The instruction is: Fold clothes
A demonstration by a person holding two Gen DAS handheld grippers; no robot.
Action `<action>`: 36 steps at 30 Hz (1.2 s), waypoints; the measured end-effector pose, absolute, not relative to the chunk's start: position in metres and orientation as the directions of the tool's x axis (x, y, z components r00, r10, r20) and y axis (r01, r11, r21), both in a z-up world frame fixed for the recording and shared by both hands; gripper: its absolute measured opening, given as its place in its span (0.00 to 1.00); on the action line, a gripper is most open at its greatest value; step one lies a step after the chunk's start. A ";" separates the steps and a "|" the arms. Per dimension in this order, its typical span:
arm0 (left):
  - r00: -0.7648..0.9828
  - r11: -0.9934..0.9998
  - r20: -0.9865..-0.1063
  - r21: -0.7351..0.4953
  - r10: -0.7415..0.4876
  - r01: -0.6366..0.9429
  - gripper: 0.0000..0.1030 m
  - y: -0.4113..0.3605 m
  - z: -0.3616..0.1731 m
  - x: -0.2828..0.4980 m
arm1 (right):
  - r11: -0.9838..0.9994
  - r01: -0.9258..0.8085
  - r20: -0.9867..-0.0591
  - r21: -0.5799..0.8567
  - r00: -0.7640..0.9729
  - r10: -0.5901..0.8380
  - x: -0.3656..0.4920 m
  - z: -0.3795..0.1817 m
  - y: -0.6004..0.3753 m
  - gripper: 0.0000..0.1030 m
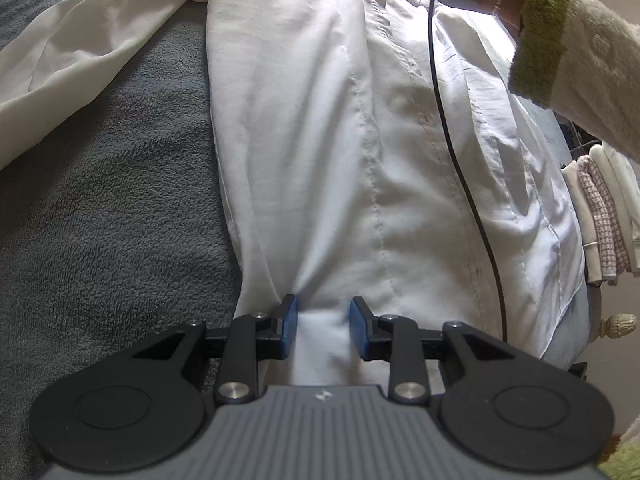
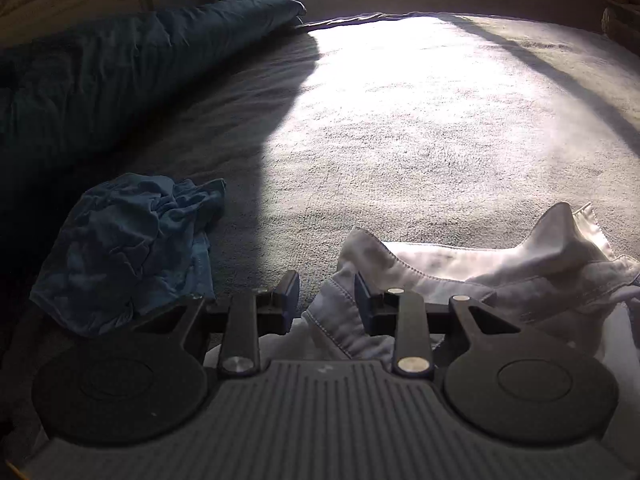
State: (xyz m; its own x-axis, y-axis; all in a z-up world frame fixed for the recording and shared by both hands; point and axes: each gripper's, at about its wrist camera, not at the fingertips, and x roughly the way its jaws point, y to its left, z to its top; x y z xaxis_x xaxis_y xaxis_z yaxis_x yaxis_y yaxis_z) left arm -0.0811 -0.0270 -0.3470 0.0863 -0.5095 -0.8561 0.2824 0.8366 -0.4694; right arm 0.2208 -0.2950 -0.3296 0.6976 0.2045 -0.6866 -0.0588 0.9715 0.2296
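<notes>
A white button-up shirt (image 1: 320, 140) lies front up on a grey fleece blanket (image 1: 100, 220), and one of its sleeves (image 1: 80, 40) is spread out to the left. My left gripper (image 1: 323, 320) is open at the shirt's near edge, with white cloth lying in the gap between its blue pads (image 1: 290, 328). In the right wrist view the shirt's collar (image 2: 460, 268) stands crumpled just ahead. My right gripper (image 2: 327, 296) is open over it, and a fold of the collar rests against the right finger (image 2: 362, 292).
A person's hand in a cream sleeve with a green cuff (image 1: 540, 40) is at the shirt's far end, trailing a black cable (image 1: 452, 140). Folded clothes (image 1: 600, 216) are stacked at the right. A crumpled blue garment (image 2: 128, 248) and a dark teal duvet (image 2: 100, 72) lie left. Sunlit blanket (image 2: 400, 120) stretches ahead.
</notes>
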 end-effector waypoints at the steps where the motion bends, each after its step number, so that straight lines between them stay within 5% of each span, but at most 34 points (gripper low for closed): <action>1: 0.088 0.838 -0.855 -0.474 -0.512 0.271 0.29 -0.025 -0.346 -0.081 | 0.966 -0.082 -0.685 0.244 0.691 0.232 0.212 -0.323 -0.291 0.29; 13: 0.243 0.889 -0.872 -0.452 -0.424 -0.071 0.42 0.064 -0.307 -0.110 | 0.697 -0.607 -0.724 0.383 0.271 0.634 0.095 -0.287 -0.154 0.30; 20: 0.471 0.788 -0.861 -0.422 -0.194 -0.448 0.63 0.168 -0.282 -0.122 | 0.621 -0.616 -0.740 0.484 0.091 0.666 0.042 -0.295 -0.112 0.30; 25: 0.535 0.633 -0.830 -0.499 -0.154 -0.592 0.66 0.213 -0.302 -0.114 | 0.636 -0.553 -0.734 0.538 0.063 0.676 0.018 -0.292 -0.116 0.31; 26: 0.552 0.623 -0.819 -0.516 -0.157 -0.588 0.62 0.216 -0.306 -0.111 | 0.642 -0.537 -0.734 0.547 0.061 0.677 0.015 -0.292 -0.118 0.31; 28: 0.585 0.607 -0.793 -0.552 -0.170 -0.572 0.35 0.219 -0.310 -0.106 | 0.658 -0.510 -0.737 0.554 0.067 0.673 0.010 -0.293 -0.124 0.31; 29: 0.600 0.600 -0.780 -0.569 -0.178 -0.562 0.08 0.220 -0.308 -0.105 | 0.665 -0.497 -0.739 0.557 0.070 0.670 0.008 -0.294 -0.126 0.31; 36: 0.747 0.623 -0.643 -0.657 -0.168 -0.425 0.01 0.240 -0.235 -0.095 | 0.705 -0.455 -0.743 0.543 0.130 0.656 0.006 -0.290 -0.147 0.31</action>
State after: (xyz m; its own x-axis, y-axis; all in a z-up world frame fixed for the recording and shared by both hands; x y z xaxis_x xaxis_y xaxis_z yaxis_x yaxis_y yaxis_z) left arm -0.0949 0.2397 -0.2349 0.7472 -0.1681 -0.6430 -0.4248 0.6233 -0.6566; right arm 0.0056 -0.1466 -0.2897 0.1300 0.6563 -0.7432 -0.4553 0.7054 0.5433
